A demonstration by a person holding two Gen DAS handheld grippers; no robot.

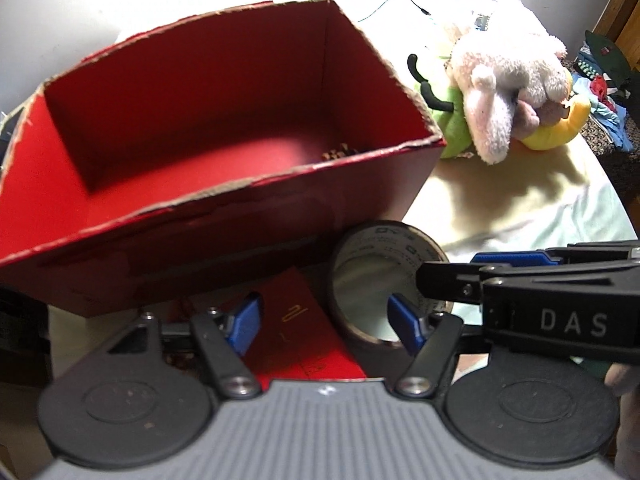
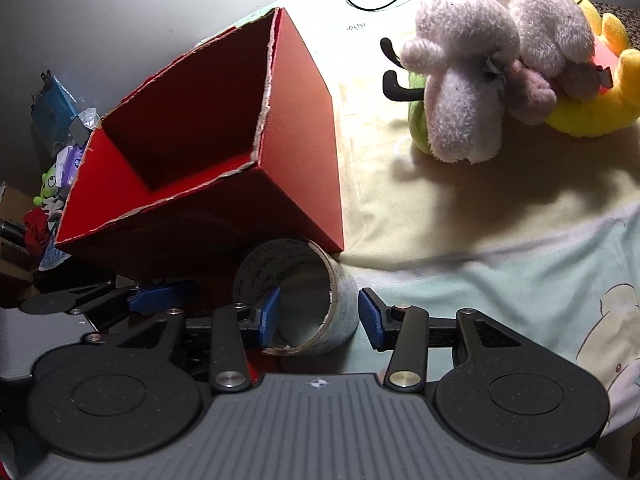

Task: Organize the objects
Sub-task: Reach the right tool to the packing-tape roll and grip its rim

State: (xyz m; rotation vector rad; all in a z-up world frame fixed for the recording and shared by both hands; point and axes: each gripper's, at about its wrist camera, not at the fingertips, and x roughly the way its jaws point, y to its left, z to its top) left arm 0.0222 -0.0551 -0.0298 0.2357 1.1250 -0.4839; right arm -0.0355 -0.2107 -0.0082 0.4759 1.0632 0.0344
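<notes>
The tape roll [image 2: 298, 294] lies on its side just before the red cardboard box [image 2: 224, 160], its open core facing the grippers. The right gripper [image 2: 320, 316] straddles the roll's near wall, one blue pad inside the core, one outside, apparently not pressing. The left gripper [image 1: 324, 318], half open, hangs over a red booklet [image 1: 304, 332] beside it. Plush toys [image 2: 500, 60] sit well apart on the pale bedsheet [image 2: 480, 280]

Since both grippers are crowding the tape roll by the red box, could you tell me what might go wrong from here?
1. The right gripper straddles only one wall of the tape roll, which looks tilted; closing could tip or roll it.
2. The left gripper sits close by, so fingers may collide.
3. The red box stands tall; lifting low could snag its rim.
</notes>
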